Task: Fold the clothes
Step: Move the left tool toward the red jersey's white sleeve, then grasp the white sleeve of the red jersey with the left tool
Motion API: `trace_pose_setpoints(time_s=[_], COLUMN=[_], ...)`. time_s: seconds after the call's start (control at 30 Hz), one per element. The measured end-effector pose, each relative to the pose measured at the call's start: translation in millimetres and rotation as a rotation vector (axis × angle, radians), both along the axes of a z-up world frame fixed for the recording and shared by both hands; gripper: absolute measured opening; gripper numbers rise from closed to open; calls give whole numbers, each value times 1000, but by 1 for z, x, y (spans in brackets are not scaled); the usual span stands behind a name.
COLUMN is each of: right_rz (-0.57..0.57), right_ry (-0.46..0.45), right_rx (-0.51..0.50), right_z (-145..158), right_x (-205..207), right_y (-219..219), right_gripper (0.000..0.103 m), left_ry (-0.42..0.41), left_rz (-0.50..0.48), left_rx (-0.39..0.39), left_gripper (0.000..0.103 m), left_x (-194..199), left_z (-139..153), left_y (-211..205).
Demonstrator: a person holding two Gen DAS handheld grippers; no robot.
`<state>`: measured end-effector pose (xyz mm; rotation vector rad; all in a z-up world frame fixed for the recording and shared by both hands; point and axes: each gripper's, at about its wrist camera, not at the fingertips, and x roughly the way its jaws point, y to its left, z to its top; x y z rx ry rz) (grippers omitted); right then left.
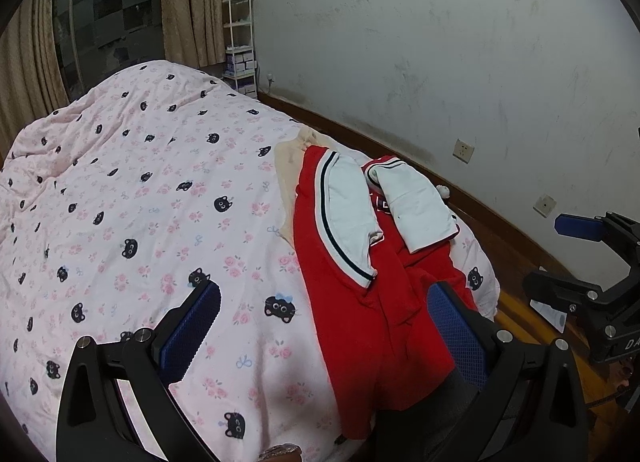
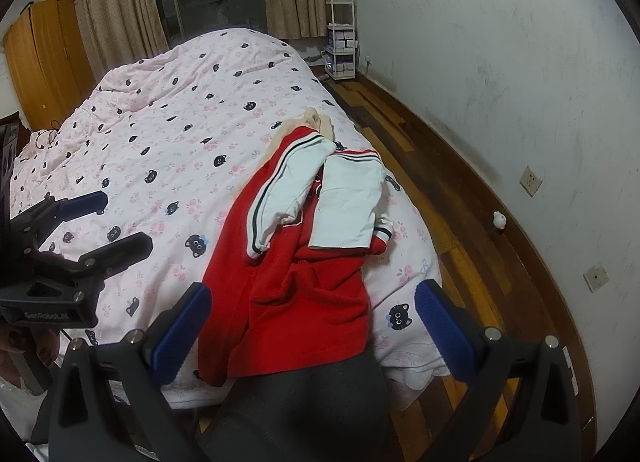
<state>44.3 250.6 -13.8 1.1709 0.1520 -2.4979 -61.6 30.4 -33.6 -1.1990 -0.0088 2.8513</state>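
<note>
A red jacket (image 1: 360,302) (image 2: 296,282) with white sleeves (image 1: 420,206) (image 2: 348,202) lies lengthwise along the bed's right side, both sleeves folded across its upper part. Its lower hem hangs toward the bed's near edge. My left gripper (image 1: 324,322) hovers open above the quilt and the jacket's lower half, nothing between its blue pads. My right gripper (image 2: 312,326) is open too, hovering over the jacket's hem. Each gripper shows in the other's view, the right gripper (image 1: 560,250) at the right edge and the left gripper (image 2: 116,222) at the left edge, both with fingers apart.
The pink quilt (image 1: 140,202) (image 2: 180,122) with black cat faces covers the bed. A cream garment (image 1: 292,154) peeks out beyond the jacket. Wooden floor (image 2: 440,190) and a white wall run along the right. A white shelf rack (image 2: 340,22) and curtains stand at the far end; a wooden wardrobe (image 2: 44,58) stands far left.
</note>
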Motion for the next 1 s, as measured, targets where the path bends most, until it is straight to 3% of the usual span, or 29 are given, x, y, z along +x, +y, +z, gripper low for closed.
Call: trace_pose_setpoints(time_s=[0.23,0.4,1.0], right_rz=[-6,-12,-18], right_ry=[-27,-43,-85], right_rx=[4,7,12], right_z=[-11,-17,-37], right_x=[-14,-24,-45], right_y=[3,4,9], right_gripper=[103,103,103], left_ry=[13,-11,-96], left_rz=[-39,-52,-77], left_rx=[-11,8,-41], left_gripper=[103,103,103], left_x=[-28,-49,-92], left_z=[-15,-30,-72], left_y=[8,13,39])
